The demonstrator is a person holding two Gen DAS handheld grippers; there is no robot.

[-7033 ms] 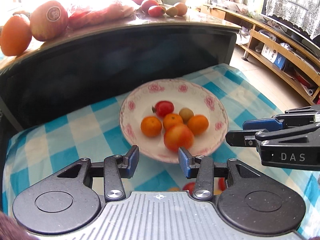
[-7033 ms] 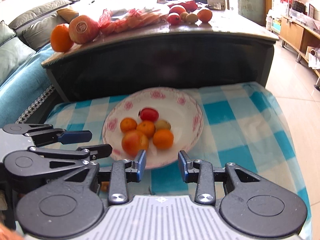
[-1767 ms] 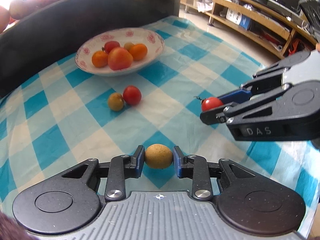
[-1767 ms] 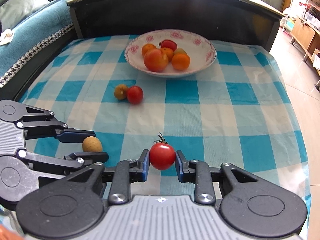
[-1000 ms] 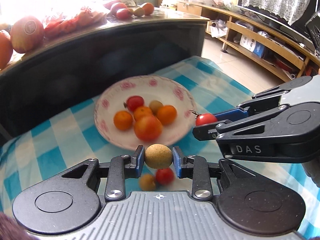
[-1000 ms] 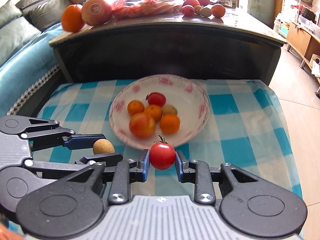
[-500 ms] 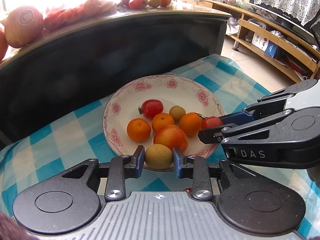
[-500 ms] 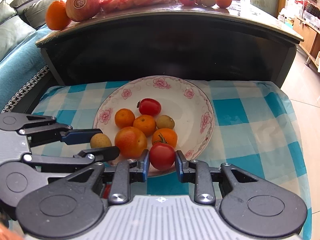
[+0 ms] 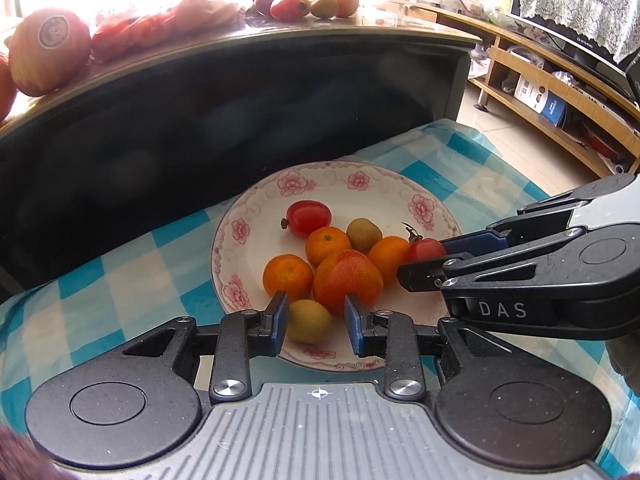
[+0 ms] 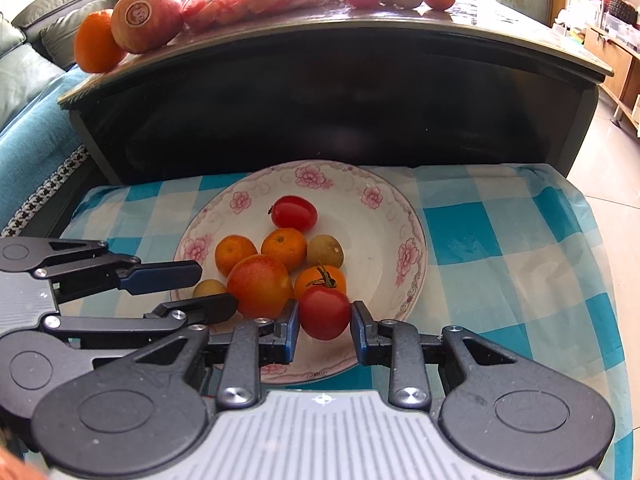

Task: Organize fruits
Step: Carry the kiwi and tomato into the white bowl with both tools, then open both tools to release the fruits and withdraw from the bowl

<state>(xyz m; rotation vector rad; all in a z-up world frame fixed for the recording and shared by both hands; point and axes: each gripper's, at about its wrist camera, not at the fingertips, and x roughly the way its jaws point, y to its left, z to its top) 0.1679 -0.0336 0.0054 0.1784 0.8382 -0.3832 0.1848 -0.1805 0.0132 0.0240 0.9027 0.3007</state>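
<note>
A white plate with pink flowers [image 9: 380,204] [image 10: 372,248] sits on a blue-and-white check cloth [image 9: 132,276]. It holds several oranges, a red tomato [image 9: 308,218], a small brown fruit [image 9: 363,234] and a large red-orange fruit [image 9: 347,280]. My left gripper [image 9: 315,322] [image 10: 212,288] hangs over the plate's near rim, slightly open. A small yellow-brown fruit [image 9: 309,321] [image 10: 208,287] lies loose between its fingers, with a gap on its right side. My right gripper [image 10: 324,332] [image 9: 424,258] is shut on a stemmed red tomato [image 10: 324,312] [image 9: 426,248] over the plate's right part.
A dark raised table [image 9: 240,100] stands right behind the plate. On top of it are an apple [image 9: 48,52], bagged red fruit and a small cluster of fruit [image 9: 308,0]. Low wooden shelves [image 9: 560,80] line the right; a sofa [image 10: 24,80] is at the left.
Both grippers moved in low over the plate. The left one eased open and the yellow-brown fruit dropped onto the plate. The right one still holds the tomato.
</note>
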